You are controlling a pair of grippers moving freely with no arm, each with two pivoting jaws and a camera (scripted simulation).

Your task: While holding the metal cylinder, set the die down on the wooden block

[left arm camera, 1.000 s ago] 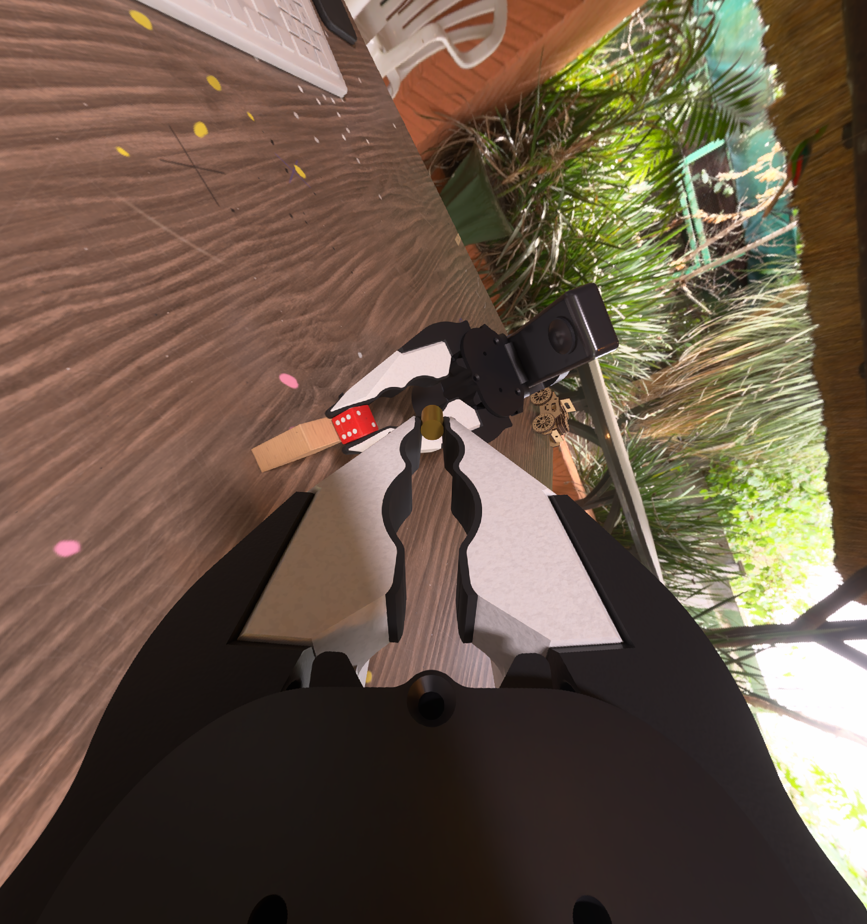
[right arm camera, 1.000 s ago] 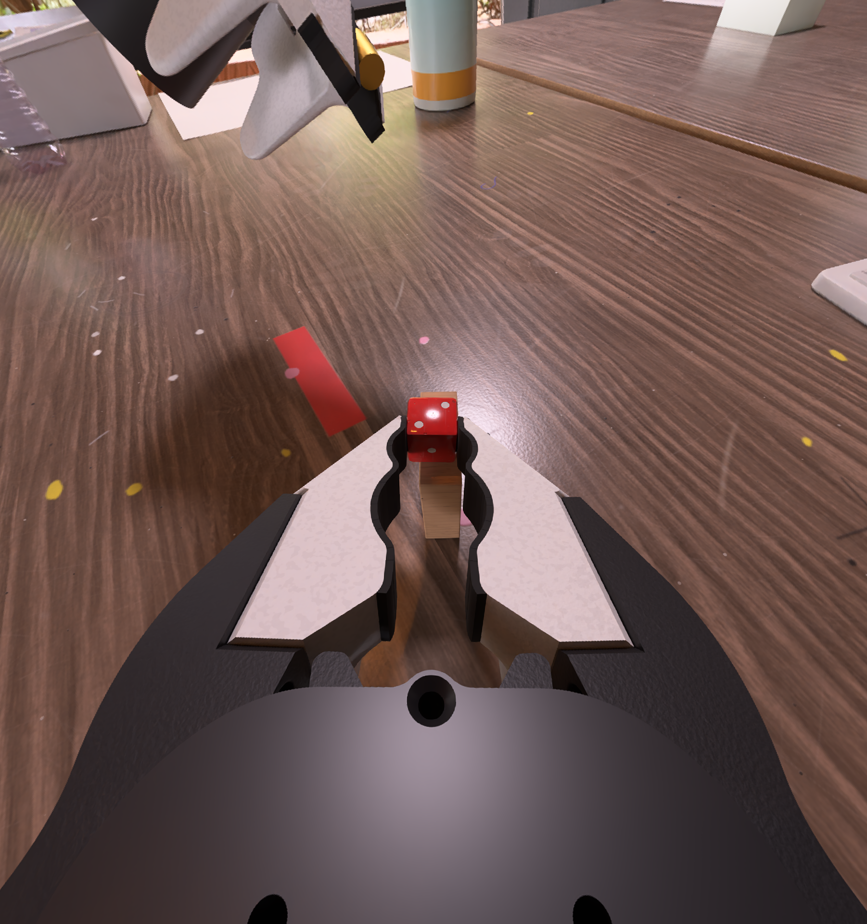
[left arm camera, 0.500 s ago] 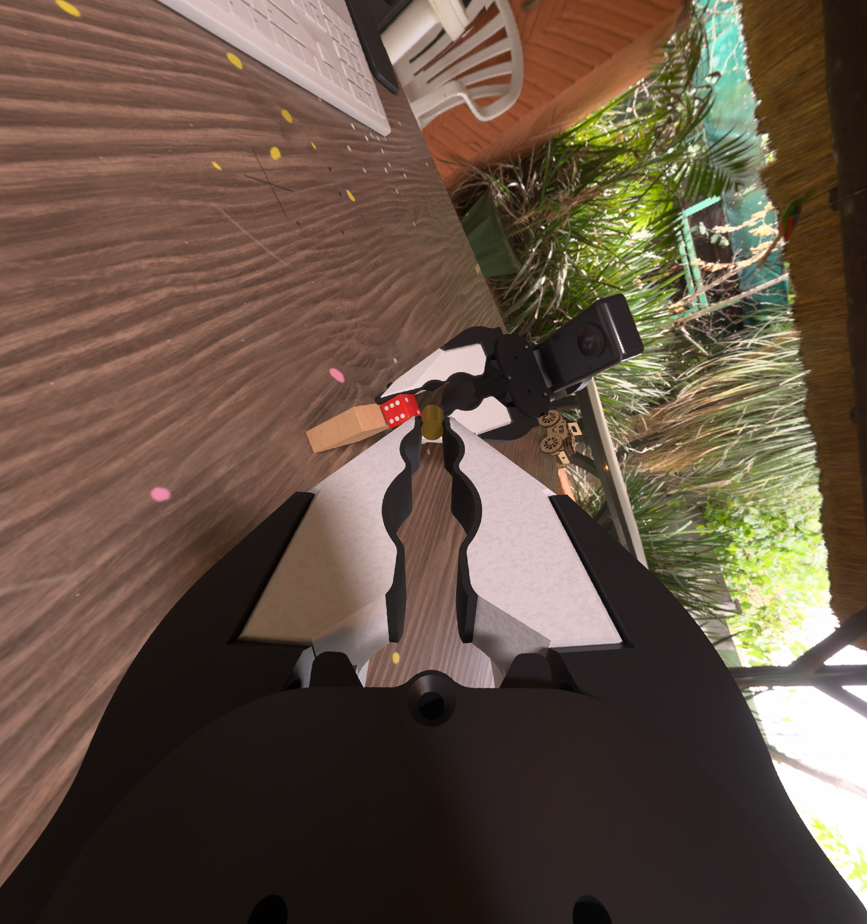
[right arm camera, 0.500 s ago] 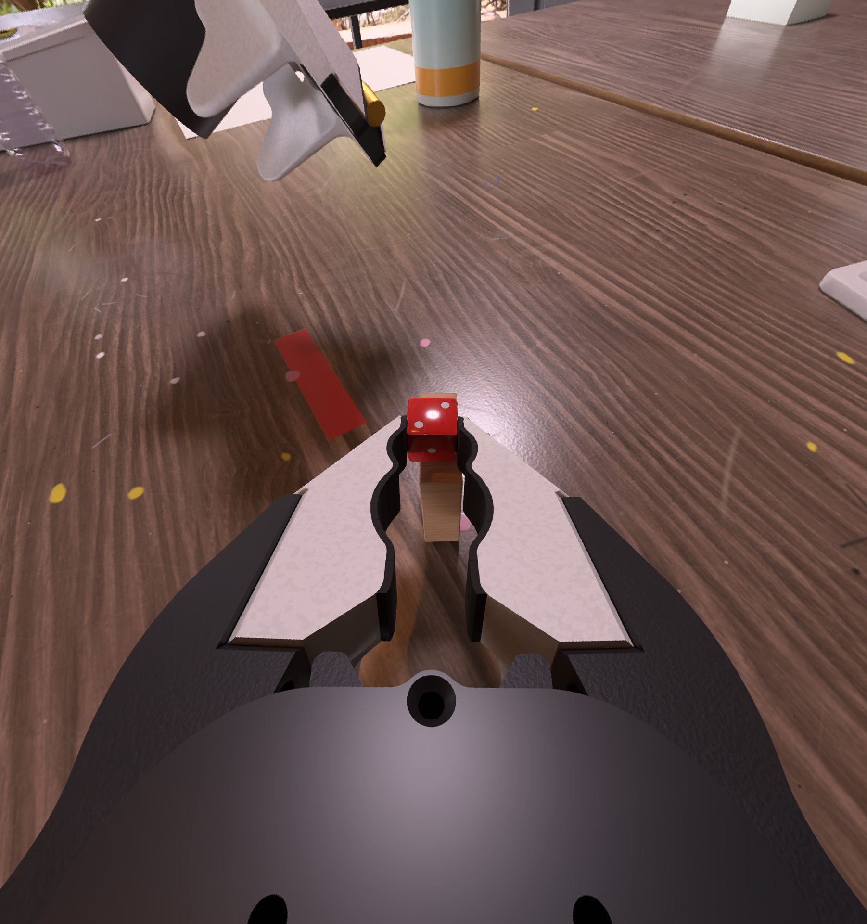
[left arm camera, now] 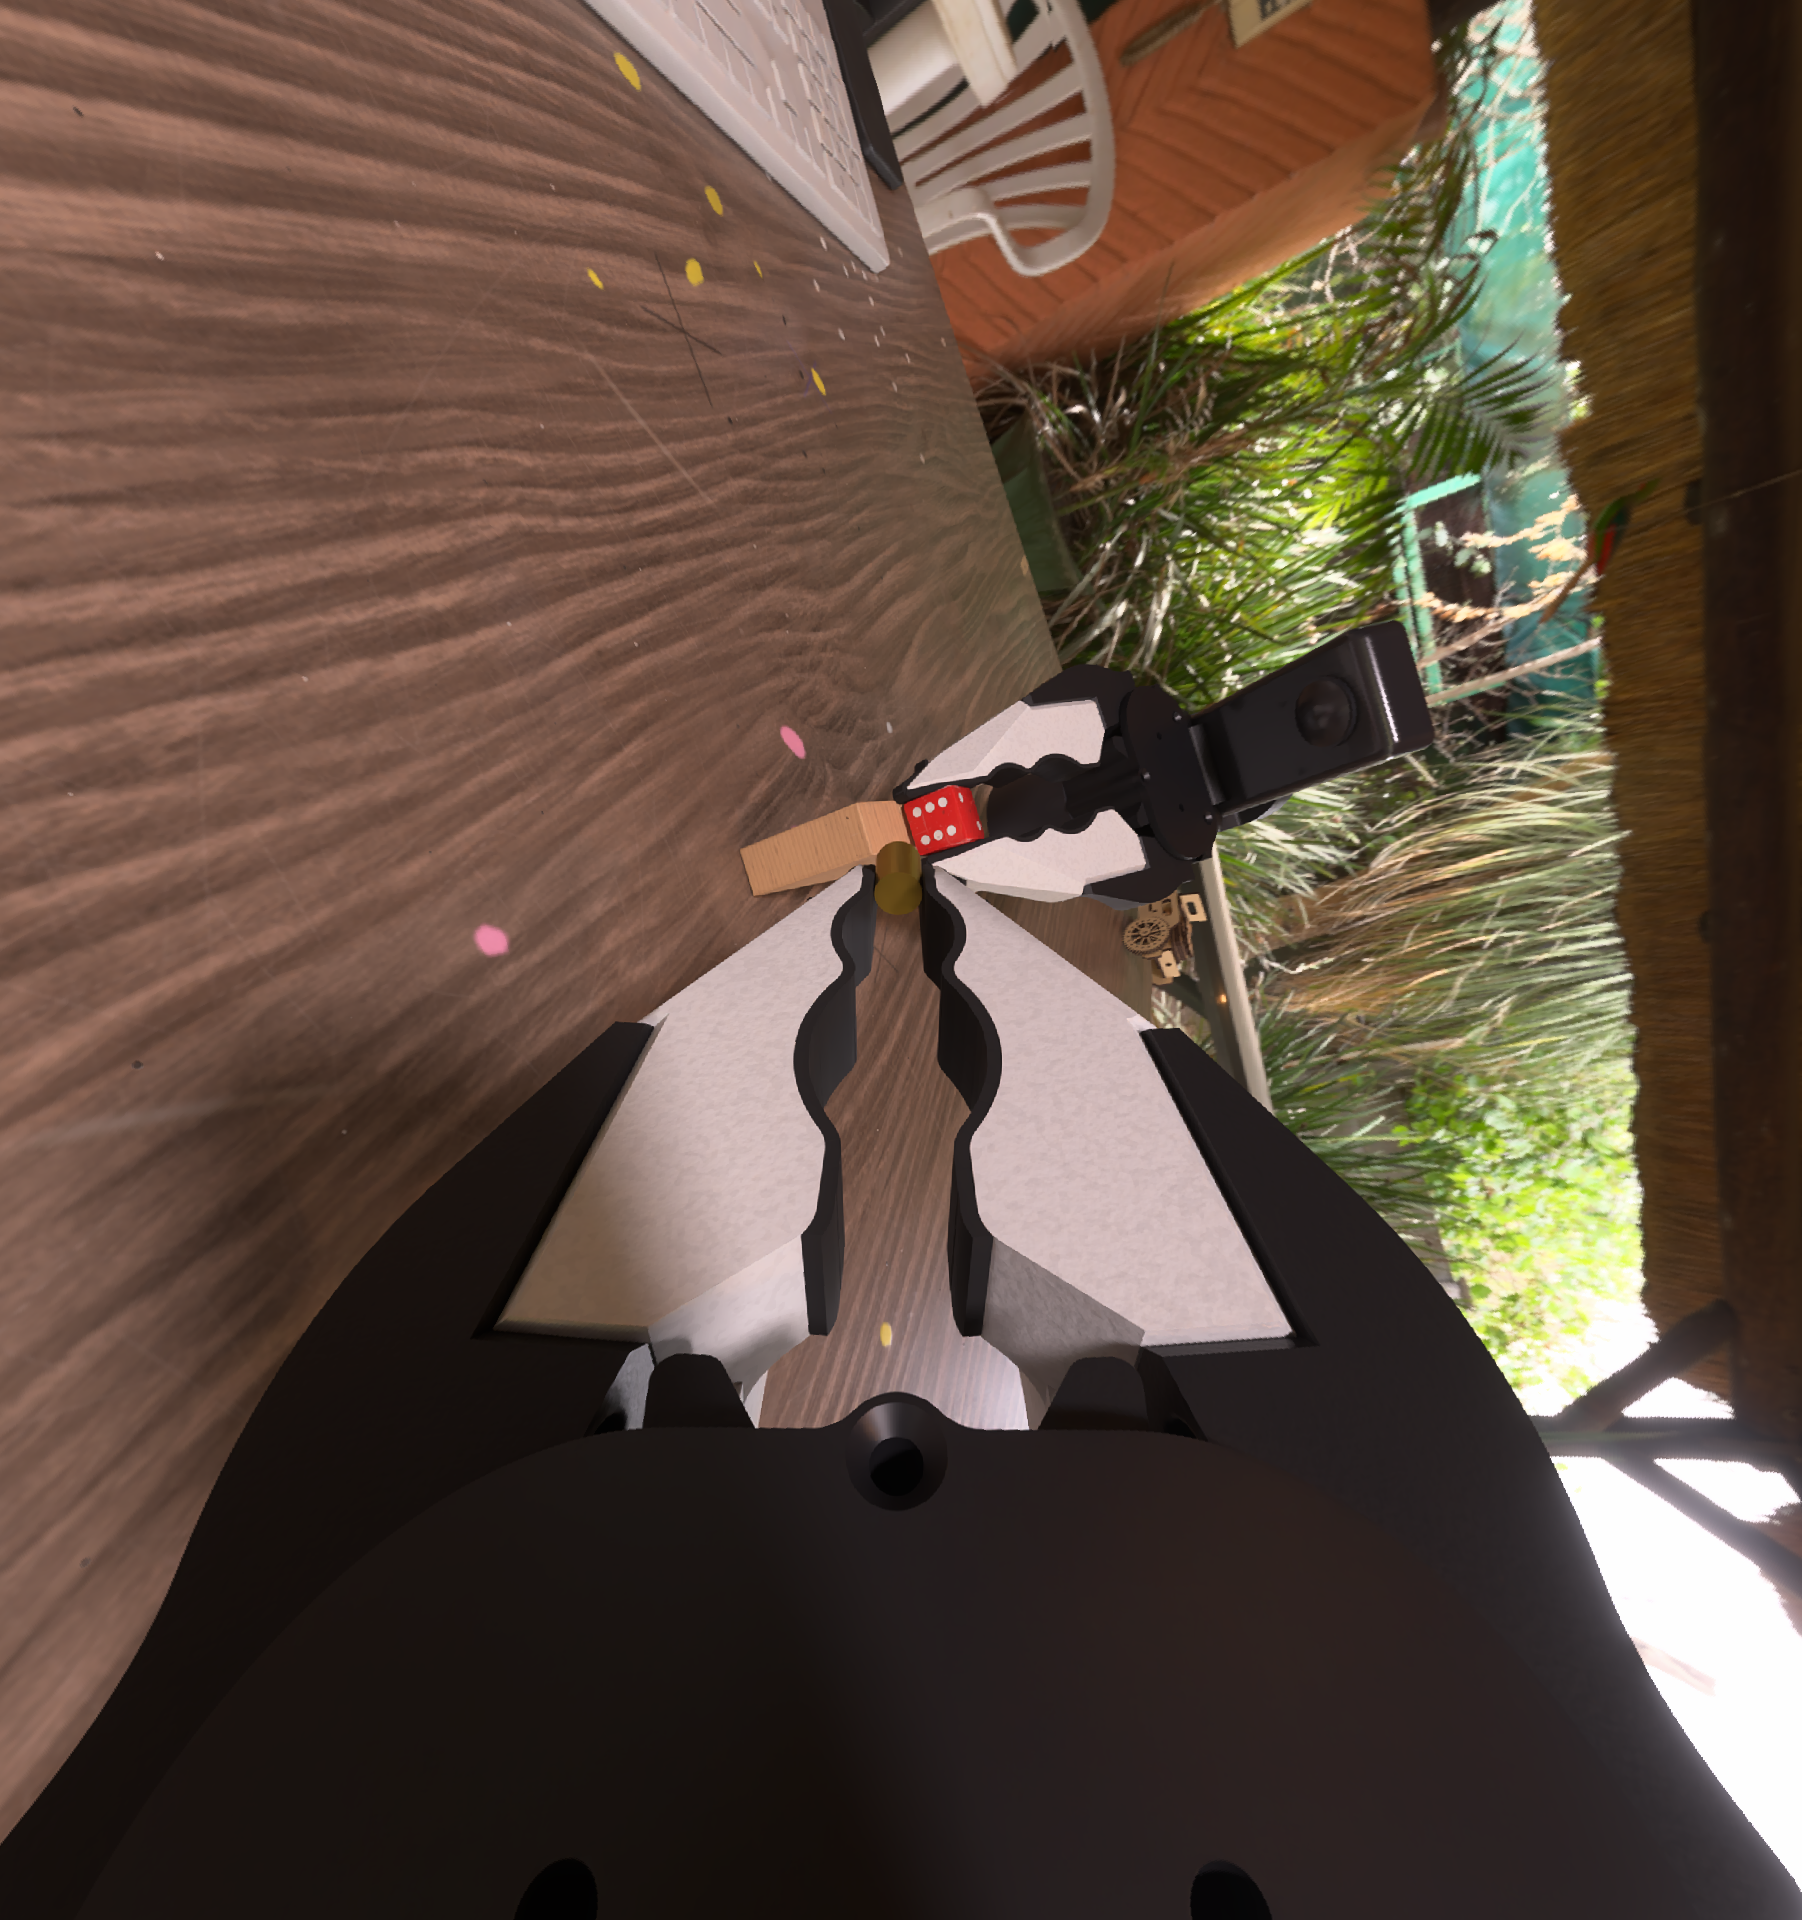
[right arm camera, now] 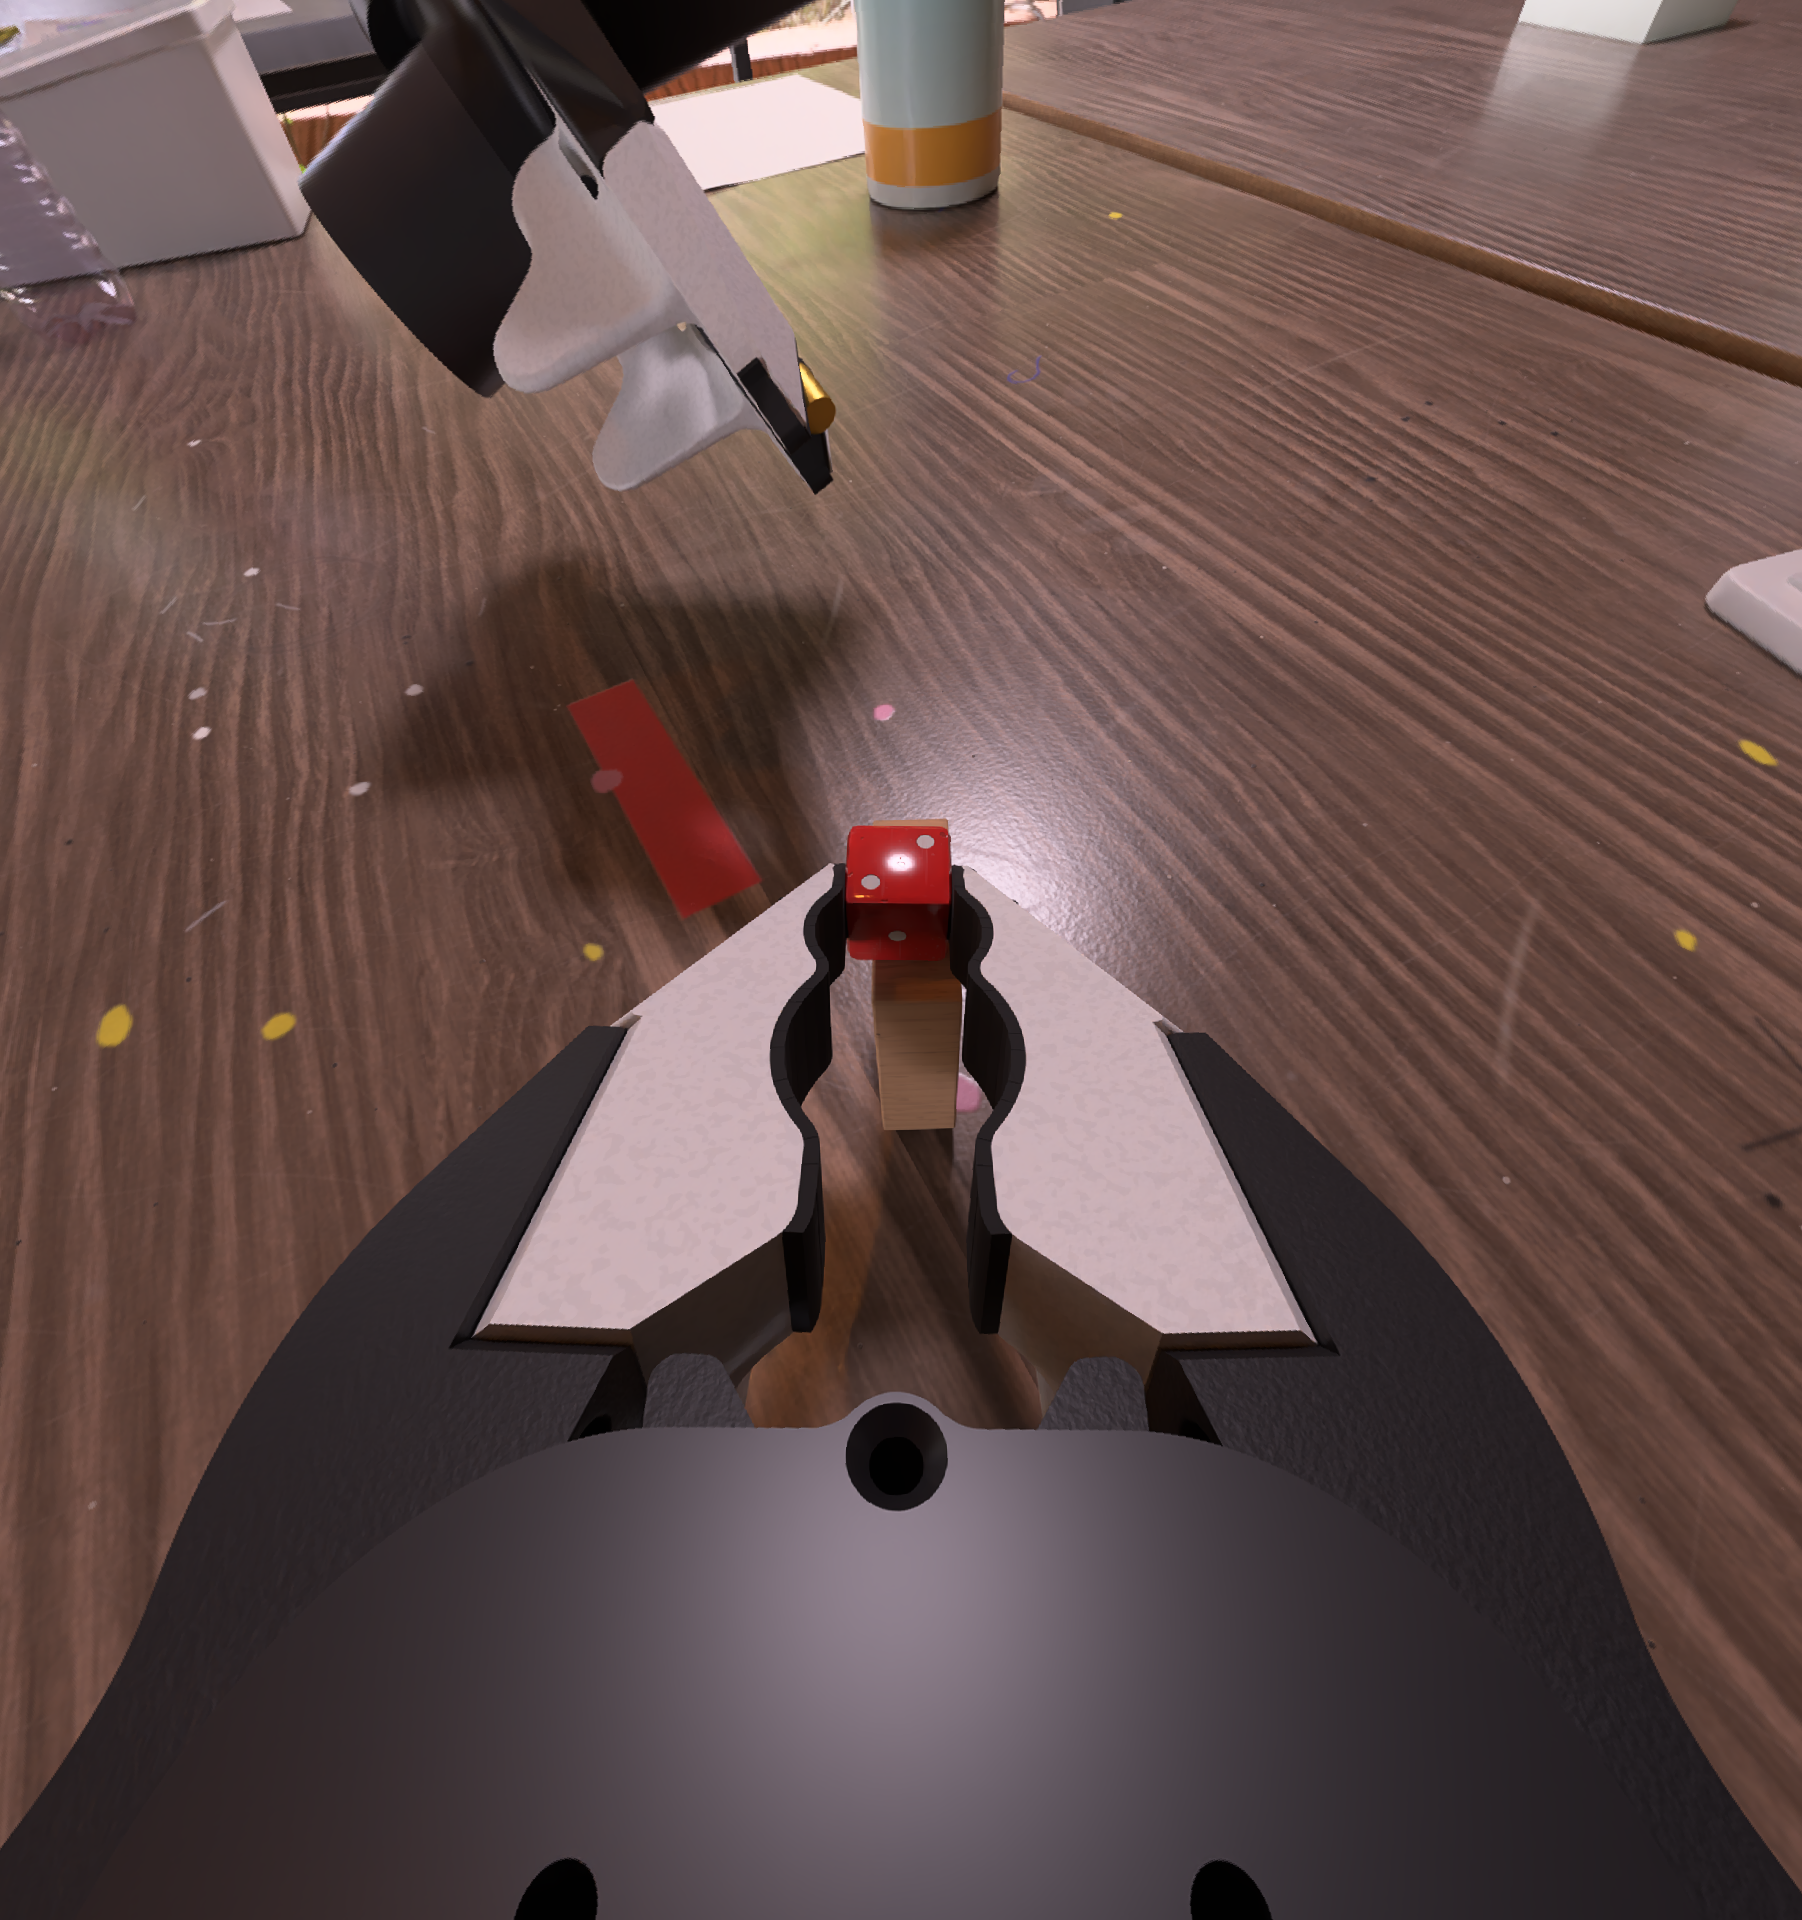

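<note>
My right gripper (right arm camera: 897,902) is shut on the red die (right arm camera: 897,873). It holds the die at the top end of the light wooden block (right arm camera: 916,1060), which stands upright on the table, and the die seems to touch it. In the left wrist view the die (left arm camera: 941,818) sits against the block's (left arm camera: 819,847) top, between the right gripper's fingers (left arm camera: 1022,805). My left gripper (left arm camera: 895,883) is shut on a small brass-coloured metal cylinder (left arm camera: 895,881). It hovers above the table, to the left of and beyond the block in the right wrist view (right arm camera: 798,436), with the cylinder's tip (right arm camera: 819,400) showing.
A flat red strip (right arm camera: 663,795) lies on the dark wooden table left of the block. A white keyboard (right arm camera: 1801,623) is at the right. A teal and orange cup (right arm camera: 928,104), a white box (right arm camera: 149,156) and a clear bottle (right arm camera: 14,208) stand at the back. The table edge (left arm camera: 1022,582) is near the block.
The left gripper with the cylinder has come lower and nearer to the block and die. The right gripper, die and block have hardly moved.
</note>
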